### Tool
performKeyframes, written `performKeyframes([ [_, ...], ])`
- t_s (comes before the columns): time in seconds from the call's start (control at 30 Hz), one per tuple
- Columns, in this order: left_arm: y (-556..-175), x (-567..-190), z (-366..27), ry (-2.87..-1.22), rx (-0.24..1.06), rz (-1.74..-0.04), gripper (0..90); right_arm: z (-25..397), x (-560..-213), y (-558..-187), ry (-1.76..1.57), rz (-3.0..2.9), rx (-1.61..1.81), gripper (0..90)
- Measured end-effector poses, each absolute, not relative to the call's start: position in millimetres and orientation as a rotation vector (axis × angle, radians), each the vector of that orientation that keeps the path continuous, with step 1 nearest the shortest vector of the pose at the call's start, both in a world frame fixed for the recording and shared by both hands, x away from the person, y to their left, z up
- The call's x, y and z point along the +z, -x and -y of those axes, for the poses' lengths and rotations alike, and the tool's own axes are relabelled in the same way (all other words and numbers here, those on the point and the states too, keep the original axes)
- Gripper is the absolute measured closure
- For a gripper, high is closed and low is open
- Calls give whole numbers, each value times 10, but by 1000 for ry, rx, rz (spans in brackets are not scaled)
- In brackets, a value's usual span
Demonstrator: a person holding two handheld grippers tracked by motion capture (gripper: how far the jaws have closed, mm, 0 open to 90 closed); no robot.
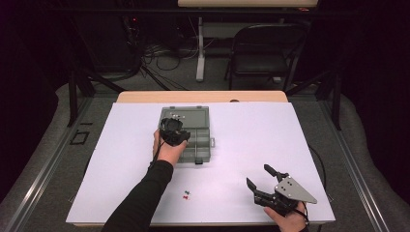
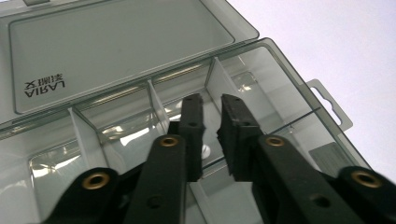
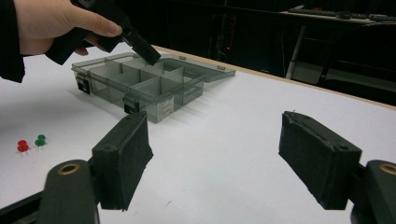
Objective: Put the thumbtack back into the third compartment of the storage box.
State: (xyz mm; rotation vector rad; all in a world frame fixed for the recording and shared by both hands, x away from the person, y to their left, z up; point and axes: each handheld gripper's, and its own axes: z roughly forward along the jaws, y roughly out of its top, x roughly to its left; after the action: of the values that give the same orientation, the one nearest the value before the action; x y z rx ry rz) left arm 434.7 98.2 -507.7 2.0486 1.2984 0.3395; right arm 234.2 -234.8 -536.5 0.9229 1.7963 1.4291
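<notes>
A grey see-through organizer box (image 1: 191, 137) lies open near the middle of the white table (image 1: 251, 140), its lid (image 2: 116, 42) folded flat on the far side. The left gripper (image 2: 211, 135) hangs over the box's compartments, tips pointing down into one of them; its jaws stand close together with a narrow gap, and nothing can be seen held between them. Something small and pale sits just behind the tips, too unclear to name. The right gripper (image 3: 215, 158) rests near the table's front right edge, well apart from the box, jaws spread wide and empty.

Two pushpins, a red pushpin (image 1: 185, 196) and a green pushpin (image 1: 187, 193), lie just beside each other on the table in front of the box.

The pins are probably very light, hard and smooth, so they may roll or squirt out of a pinch. Taking one by its plastic head, with the pads square across it, looks safest; the sharp point should stay clear of the pads. The box looks like thin, stiff plastic, light enough to slide if nudged, so a gripper lowering into a compartment should avoid pushing the dividers (image 2: 159, 102).
</notes>
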Motion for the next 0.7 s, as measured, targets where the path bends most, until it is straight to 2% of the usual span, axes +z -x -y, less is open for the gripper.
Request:
performKeyframes([
  [0.1,-4340,-5070,-992,-2043,359,-1285,650,2346,-5367,-2343,-925,-1797,1430,239],
  [0.13,-4337,-5062,-998,-2040,365,-1280,650,2346,-5367,-2342,-926,-1798,1430,239],
  [0.17,-4329,-5049,-1011,-2026,374,-1273,561,2346,-5367,-2343,-927,-1799,1429,239],
  [0.23,-4306,-5028,-1029,-2010,396,-1264,493,2347,-5367,-2342,-928,-1797,1429,239],
  [0.4,-4234,-4967,-1084,-1997,412,-1235,450,2348,-5368,-2341,-932,-1796,1427,239],
  [0.7,-4063,-4833,-1188,-1985,492,-1144,443,2348,-5373,-2344,-934,-1794,1427,238],
])
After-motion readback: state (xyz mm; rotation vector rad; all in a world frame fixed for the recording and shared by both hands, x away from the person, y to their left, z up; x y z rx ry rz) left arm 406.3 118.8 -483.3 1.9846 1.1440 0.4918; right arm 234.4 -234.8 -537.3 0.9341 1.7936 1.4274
